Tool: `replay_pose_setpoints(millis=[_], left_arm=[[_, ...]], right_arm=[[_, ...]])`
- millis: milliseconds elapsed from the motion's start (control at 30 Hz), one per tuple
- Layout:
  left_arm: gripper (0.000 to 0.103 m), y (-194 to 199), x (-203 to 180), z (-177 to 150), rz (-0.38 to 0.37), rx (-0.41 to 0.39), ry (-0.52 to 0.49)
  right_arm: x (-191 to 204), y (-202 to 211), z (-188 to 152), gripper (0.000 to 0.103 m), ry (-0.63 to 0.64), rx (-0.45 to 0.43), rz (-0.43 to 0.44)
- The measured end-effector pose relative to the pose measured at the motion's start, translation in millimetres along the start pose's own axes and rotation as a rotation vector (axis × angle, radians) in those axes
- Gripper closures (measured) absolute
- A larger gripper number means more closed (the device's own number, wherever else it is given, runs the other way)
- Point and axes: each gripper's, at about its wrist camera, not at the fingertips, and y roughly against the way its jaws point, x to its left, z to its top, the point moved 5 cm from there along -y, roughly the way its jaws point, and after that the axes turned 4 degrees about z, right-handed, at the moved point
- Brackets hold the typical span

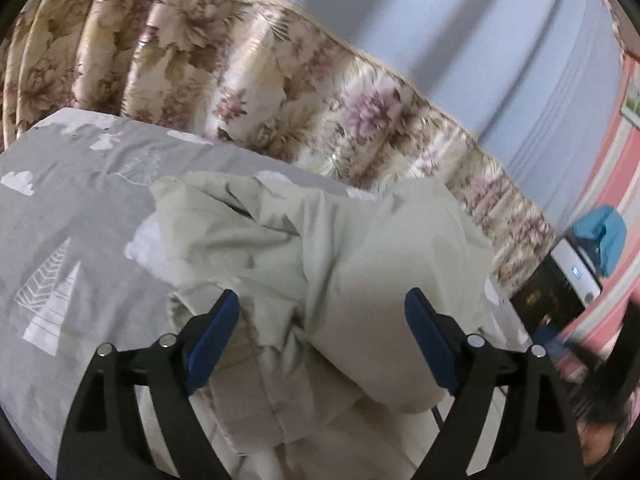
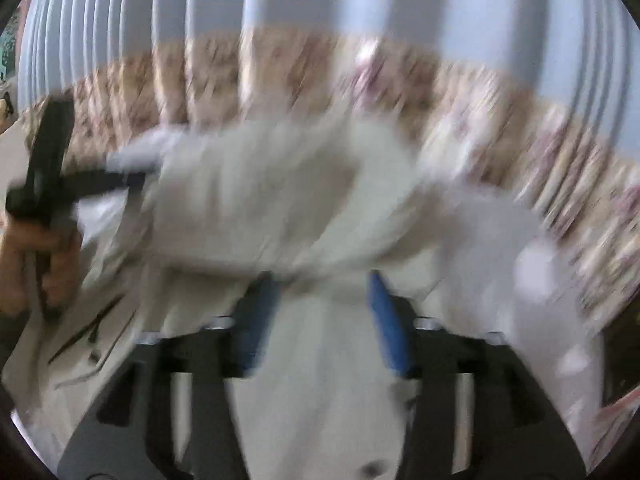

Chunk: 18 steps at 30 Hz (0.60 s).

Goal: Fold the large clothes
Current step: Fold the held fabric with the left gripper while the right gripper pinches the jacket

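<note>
A large pale beige garment [image 1: 320, 248] lies bunched on a grey bed sheet [image 1: 72, 216] with white tree and cloud prints. My left gripper [image 1: 322, 312] is open, its blue pads [image 1: 212, 344] on either side of a thick fold of the garment, not closed on it. In the right wrist view, which is blurred by motion, my right gripper [image 2: 320, 292] has its blue pads [image 2: 384, 320] apart with the garment [image 2: 280, 208] bunched between and above them. The left gripper [image 2: 44, 176] and the hand holding it show at the left.
A floral curtain [image 1: 248, 76] with a pale blue sheer curtain [image 1: 400, 12] above it hangs behind the bed. A pink striped wall [image 1: 612, 208], a blue object [image 1: 604, 236] and a dark appliance [image 1: 548, 296] stand at the right.
</note>
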Motion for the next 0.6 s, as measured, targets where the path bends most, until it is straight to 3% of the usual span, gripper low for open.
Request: replay_pose_setpoints(millis=[33, 67, 167, 267, 400, 467, 500, 533, 600], left_arm=[[0.017, -1.7, -2.4, -1.4, -0.001, 0.006, -0.003], [0.015, -2.8, -4.3, -2.5, 0.001, 0.007, -0.001], [0.012, -3.6, -10.7, -4.2, 0.007, 0.005, -0.019], [0.007, -7.5, -17.3, -5.7, 0.019, 0.01, -0.037], [0.006, -25.0, -31.6, 8.9, 0.132, 0.055, -0.123], [0.002, -42.7, -36.4, 17.1, 0.156, 0.1, -0.171], [0.002, -56.5, -36.3, 17.6, 0.163, 0.147, -0.178], [0.005, -69.3, -36.7, 14.4, 0.124, 0.201, -0.185], [0.046, -86.1, -35.7, 9.8, 0.099, 0.275, -0.194]], right_arm=[[-10.5, -0.8, 11.4, 0.011, -0.003, -0.036, -0.028], [-27.4, -6.0, 25.9, 0.009, -0.024, -0.074, -0.044], [-68.2, -43.5, 58.7, 0.01, -0.11, -0.061, -0.06], [-96.9, -98.9, 81.4, 0.011, -0.187, 0.025, 0.0], [-95.7, -161.3, 84.3, 0.016, -0.242, 0.162, 0.126], [-82.7, -183.8, 70.0, 0.071, -0.254, 0.26, 0.197], [-76.8, -184.7, 63.7, 0.08, -0.266, 0.27, 0.219], [-71.8, -179.6, 60.3, 0.093, -0.262, 0.251, 0.229], [-64.8, -169.1, 61.1, 0.099, -0.265, 0.213, 0.247]])
